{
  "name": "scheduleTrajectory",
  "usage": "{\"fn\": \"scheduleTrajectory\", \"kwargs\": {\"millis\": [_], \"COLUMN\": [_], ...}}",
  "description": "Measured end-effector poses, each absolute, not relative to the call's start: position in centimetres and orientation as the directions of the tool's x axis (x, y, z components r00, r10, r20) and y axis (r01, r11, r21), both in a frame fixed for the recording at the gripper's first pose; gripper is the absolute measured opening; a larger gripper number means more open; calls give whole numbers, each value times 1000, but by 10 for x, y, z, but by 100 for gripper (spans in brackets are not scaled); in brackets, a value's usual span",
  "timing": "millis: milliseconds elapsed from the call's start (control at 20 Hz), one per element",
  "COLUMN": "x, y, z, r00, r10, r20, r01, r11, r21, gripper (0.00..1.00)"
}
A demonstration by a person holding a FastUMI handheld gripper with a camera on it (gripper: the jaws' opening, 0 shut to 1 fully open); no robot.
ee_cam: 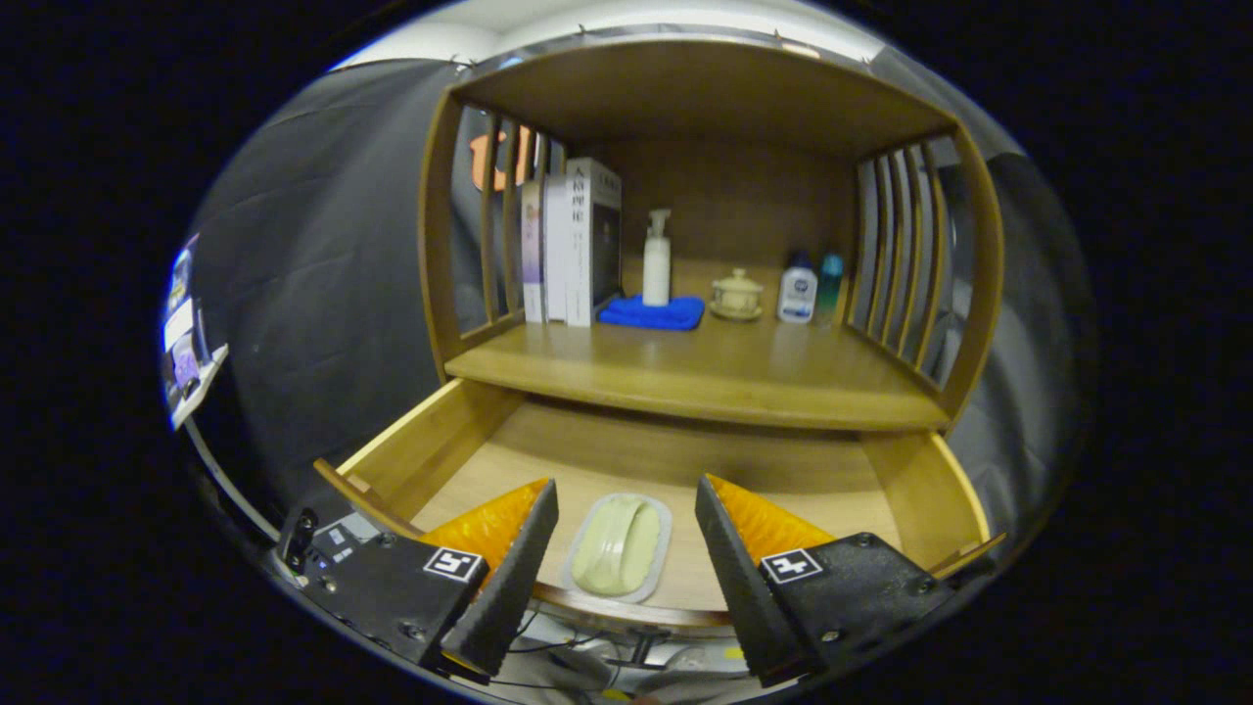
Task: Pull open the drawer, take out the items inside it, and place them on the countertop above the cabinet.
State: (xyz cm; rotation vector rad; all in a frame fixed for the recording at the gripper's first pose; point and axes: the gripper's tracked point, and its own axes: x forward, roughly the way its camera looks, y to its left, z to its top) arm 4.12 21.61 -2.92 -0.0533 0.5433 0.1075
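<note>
The pale green bar in its clear oval dish (620, 546) lies at lower centre, on the floor of the open light-wood drawer (440, 441), between the fingers of the gripper (626, 509), which are spread wide and touch nothing. The drawer is already out; lifting the bar onto the wooden countertop (685, 377) at mid-frame remains.

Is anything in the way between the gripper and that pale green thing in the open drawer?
Nothing visible. The gripper is open, and the pale green item in its clear tray lies between the fingers on the drawer floor near the front edge. The countertop above has free space in front.
</note>
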Motion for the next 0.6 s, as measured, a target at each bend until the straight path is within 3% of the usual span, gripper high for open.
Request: {"fn": "scheduleTrajectory", "kwargs": {"millis": [350,600], "x": [70,74], "y": [232,224], "z": [-75,-101], "r00": [672,594], "r10": [73,16], "r20": [-737,-804], "r01": [-98,-75], "r11": [995,997], "r21": [9,-36], "gripper": [89,85]}}
